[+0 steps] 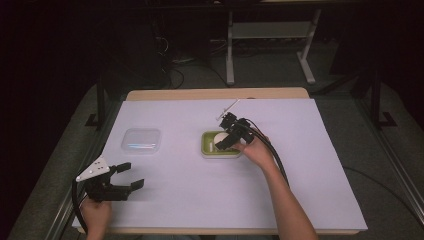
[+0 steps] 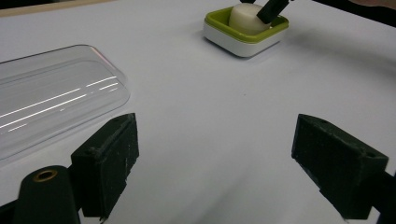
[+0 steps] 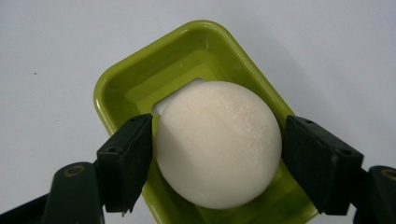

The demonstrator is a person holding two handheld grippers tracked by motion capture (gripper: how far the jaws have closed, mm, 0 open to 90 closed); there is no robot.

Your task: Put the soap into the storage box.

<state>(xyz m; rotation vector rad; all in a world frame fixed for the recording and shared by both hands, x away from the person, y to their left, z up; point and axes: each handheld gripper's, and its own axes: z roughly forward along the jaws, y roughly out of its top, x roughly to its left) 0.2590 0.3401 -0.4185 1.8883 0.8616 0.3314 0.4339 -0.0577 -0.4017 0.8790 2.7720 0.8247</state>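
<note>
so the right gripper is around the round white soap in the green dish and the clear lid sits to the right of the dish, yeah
Not quite: the clear lid lies to the left of the green dish, as the high view shows. The rest holds: the right gripper has a jaw on each side of the round white soap in the dish.

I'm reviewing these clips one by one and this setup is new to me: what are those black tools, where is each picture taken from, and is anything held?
A person holds a hand-operated two-jaw gripper in each hand. The high view looks down on the table; each gripper view rides on its own tool. The left gripper hovers open beside a clear plastic lid. The right gripper brackets a round white soap sitting in a green soap dish; its jaws sit close either side, but whether they are pressing it I cannot tell.
</note>
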